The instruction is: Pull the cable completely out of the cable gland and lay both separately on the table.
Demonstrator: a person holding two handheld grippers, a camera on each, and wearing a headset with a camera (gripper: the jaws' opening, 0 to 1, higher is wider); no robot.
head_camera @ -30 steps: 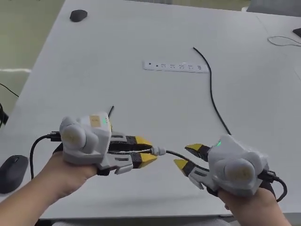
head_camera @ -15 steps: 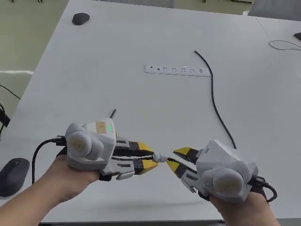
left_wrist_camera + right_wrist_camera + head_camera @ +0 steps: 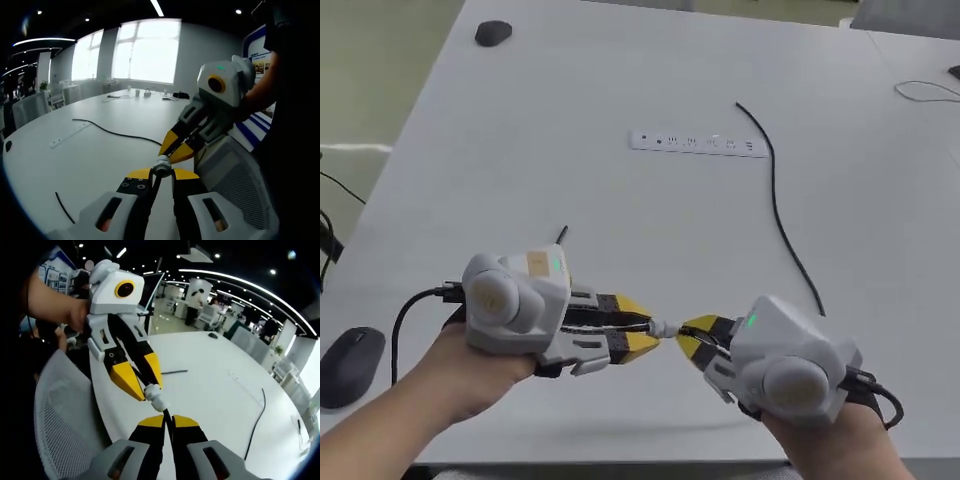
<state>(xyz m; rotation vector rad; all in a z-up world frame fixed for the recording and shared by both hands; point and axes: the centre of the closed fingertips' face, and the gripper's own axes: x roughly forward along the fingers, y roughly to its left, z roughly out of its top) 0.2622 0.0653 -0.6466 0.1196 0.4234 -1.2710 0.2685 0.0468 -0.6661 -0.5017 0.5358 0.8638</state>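
the left gripper (image 3: 640,332) is clamped on the cable gland (image 3: 663,327); the right gripper (image 3: 693,336), just beside, clamps the cable (image 3: 167,416). next, probably, a steady pull apart.

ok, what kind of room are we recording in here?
Most likely an open-plan office or meeting space: a large white table with a power strip and a computer mouse, a mesh office chair beside it, and ceiling strip lights overhead.
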